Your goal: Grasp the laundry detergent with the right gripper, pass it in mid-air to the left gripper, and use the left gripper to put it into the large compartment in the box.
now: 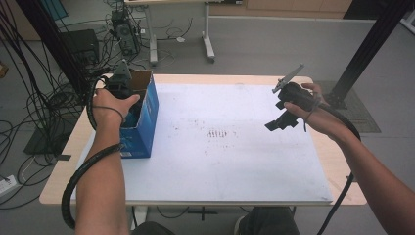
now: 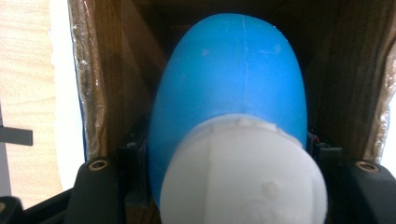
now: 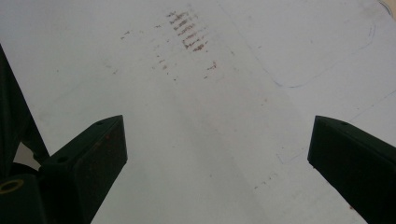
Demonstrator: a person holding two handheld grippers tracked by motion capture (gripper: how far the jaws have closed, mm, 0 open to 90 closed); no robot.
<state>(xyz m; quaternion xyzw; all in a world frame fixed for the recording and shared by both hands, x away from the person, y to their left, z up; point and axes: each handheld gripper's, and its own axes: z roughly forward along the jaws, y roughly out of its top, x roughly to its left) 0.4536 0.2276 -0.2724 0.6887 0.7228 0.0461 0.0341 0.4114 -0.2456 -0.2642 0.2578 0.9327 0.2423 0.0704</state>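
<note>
A blue, egg-shaped object with a white rounded cap (image 2: 229, 79) sits between the jaws of my left gripper (image 2: 229, 154), which is shut on it. Both are down inside an open blue cardboard box (image 1: 146, 122) at the table's left side, and the box's brown inner walls (image 2: 121, 70) stand close on either side. In the high view my left gripper (image 1: 129, 105) reaches into the box's top, its jaws hidden by the hand and box. My right gripper (image 1: 281, 122) hovers over the right part of the white board (image 1: 220, 161), open with nothing between its jaws (image 3: 217, 154).
The white board (image 3: 210, 93) covers most of the wooden table (image 1: 68, 147) and carries small brown smudges (image 1: 217, 133) near its middle. Black cables trail from both grippers. Beyond the table are a floor with tangled cables, a desk frame and black posts.
</note>
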